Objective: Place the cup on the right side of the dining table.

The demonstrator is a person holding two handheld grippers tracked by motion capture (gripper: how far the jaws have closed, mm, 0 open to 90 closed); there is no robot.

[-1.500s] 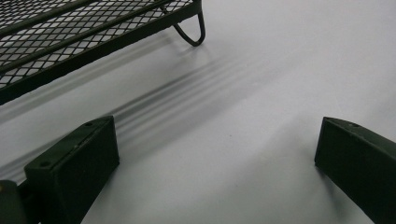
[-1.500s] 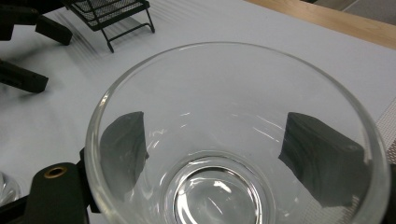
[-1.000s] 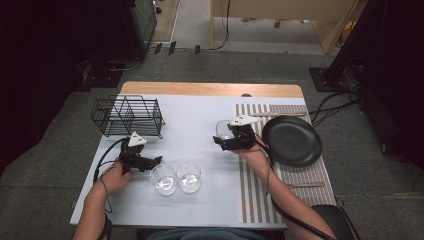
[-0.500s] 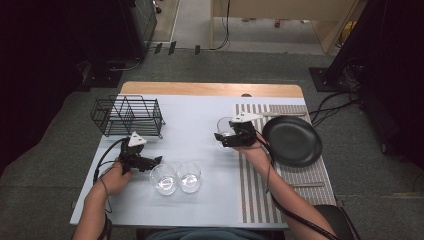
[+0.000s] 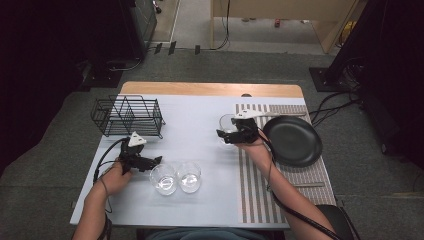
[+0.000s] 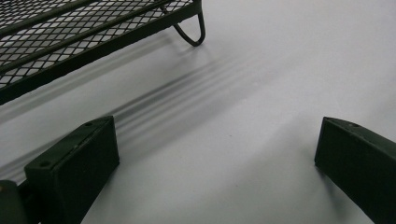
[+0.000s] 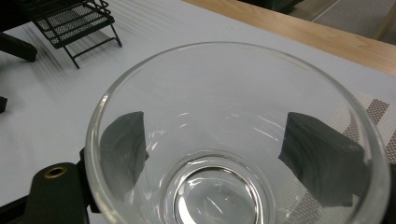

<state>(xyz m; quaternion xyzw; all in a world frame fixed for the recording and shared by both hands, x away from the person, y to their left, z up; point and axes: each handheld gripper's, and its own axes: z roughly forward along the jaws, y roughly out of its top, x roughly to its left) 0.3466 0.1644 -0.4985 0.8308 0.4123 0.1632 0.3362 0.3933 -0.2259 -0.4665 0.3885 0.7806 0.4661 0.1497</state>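
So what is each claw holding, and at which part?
The right claw grips the clear drinking glass by its lower side walls; the left claw holds nothing.

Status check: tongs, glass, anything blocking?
Right tongs shut on clear glass tumbler. Left tongs open, nothing between. Black wire rack far left; path open.

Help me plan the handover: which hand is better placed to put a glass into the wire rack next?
Right, probably. The right gripper already clamps a glass, while the left gripper is open and holds nothing beside the wire rack.
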